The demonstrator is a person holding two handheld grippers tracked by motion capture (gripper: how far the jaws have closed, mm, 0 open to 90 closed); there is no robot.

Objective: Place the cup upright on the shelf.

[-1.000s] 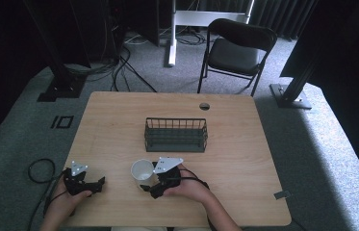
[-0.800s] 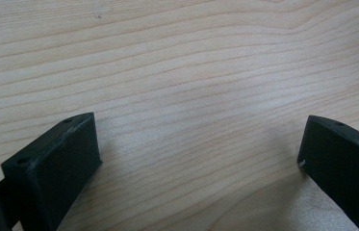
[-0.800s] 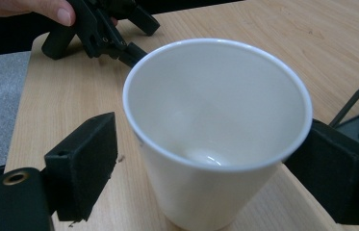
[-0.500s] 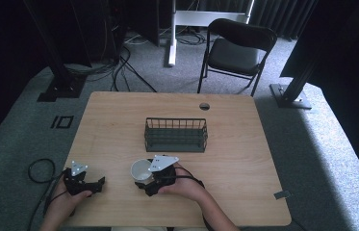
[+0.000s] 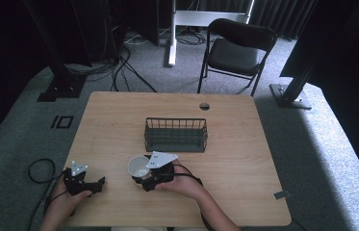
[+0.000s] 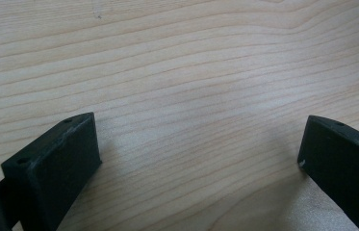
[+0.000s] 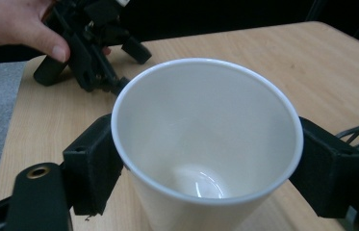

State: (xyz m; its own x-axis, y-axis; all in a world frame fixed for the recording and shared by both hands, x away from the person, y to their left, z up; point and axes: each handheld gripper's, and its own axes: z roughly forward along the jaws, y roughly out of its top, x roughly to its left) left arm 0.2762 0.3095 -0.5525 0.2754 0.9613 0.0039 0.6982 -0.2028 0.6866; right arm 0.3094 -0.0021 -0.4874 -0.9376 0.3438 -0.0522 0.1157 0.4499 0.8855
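Note:
A white paper cup stands near the table's front, empty and with its mouth up. My right gripper comes at it from the right, and its two black jaws press on opposite sides of the cup just under the rim. My left gripper rests low over the wood at the front left, held by a hand. In the left gripper view its jaws stand wide apart, and between the fingertips of that gripper there is only bare wood. The right gripper view also shows the left gripper farther off.
A dark wire basket stands mid-table, just behind the cup. The wooden table has a cable hole near its far edge. A black folding chair stands beyond the table. Cables trail off the front left.
My right gripper has slid left up to the cup, and its jaws now sit against the cup's sides. The left gripper has stayed put.

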